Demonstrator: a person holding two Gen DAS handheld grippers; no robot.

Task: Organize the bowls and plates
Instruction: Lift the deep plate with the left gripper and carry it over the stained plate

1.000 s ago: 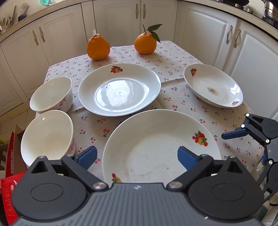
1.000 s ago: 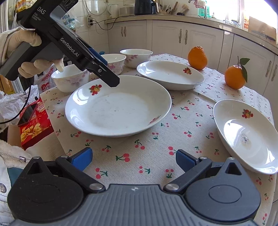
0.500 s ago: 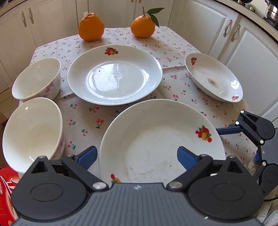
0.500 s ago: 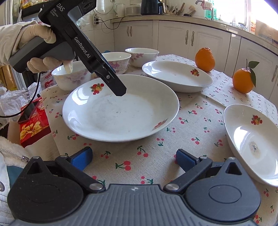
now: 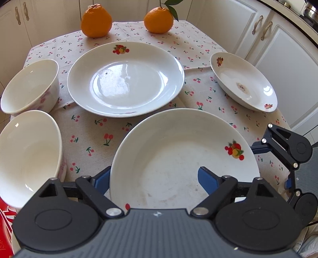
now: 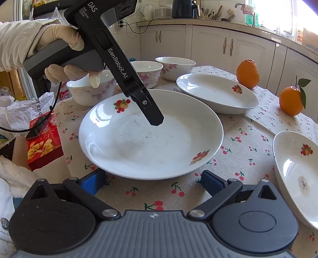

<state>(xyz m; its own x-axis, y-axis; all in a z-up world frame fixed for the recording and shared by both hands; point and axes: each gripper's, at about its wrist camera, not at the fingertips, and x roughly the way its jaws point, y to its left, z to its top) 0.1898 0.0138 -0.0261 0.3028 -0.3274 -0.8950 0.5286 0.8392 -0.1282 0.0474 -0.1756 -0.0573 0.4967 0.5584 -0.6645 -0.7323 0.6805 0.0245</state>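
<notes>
A large white deep plate (image 5: 178, 158) with fruit prints lies nearest on the cherry tablecloth (image 5: 89, 139). My left gripper (image 5: 154, 180) straddles its near rim: one blue pad sits outside the rim, the other inside over the plate's floor. Its jaws are closing and the pads do not press on the plate. The right wrist view shows the same plate (image 6: 151, 139) with the left gripper's finger (image 6: 155, 117) dipping into it. My right gripper (image 6: 153, 182) is open over the cloth just short of that plate, holding nothing.
A second large plate (image 5: 125, 79) lies beyond and a small stained plate (image 5: 244, 85) to the right. Two bowls (image 5: 29, 85) (image 5: 25, 156) stand at the left edge; a third bowl (image 6: 89, 91) shows behind a gloved hand (image 6: 65, 39). Two oranges (image 5: 96, 18) (image 5: 159, 19) sit at the back.
My left gripper has tipped down and sunk toward the near plate, and its jaws have narrowed around the rim. The right gripper has stayed nearly still.
</notes>
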